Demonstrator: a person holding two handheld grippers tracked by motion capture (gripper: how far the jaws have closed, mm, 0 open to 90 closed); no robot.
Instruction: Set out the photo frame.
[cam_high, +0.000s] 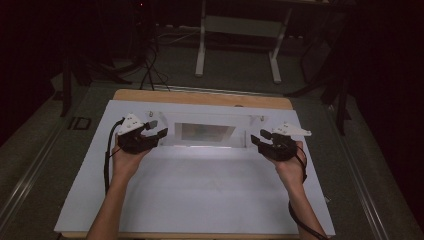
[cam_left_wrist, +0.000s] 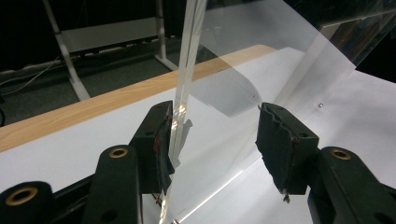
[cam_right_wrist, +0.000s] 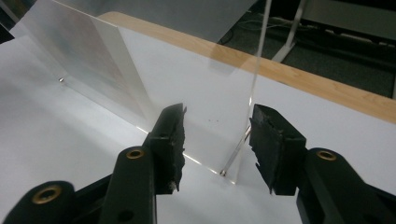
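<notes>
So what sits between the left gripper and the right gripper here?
The clear acrylic open-topped box stands between the left gripper and the right gripper on the white board in the high view, each gripper's open jaws straddling one end wall.

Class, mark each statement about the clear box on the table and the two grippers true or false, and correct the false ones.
1. The clear acrylic box stands on a white board. True.
2. The left gripper is at the box's left end. True.
3. The right gripper has its jaws clamped on a wall. False: they stand open, with the clear wall's edge between them.
4. The box is opaque black. False: it is transparent.
5. A wooden edge shows beyond the board. True.
</notes>
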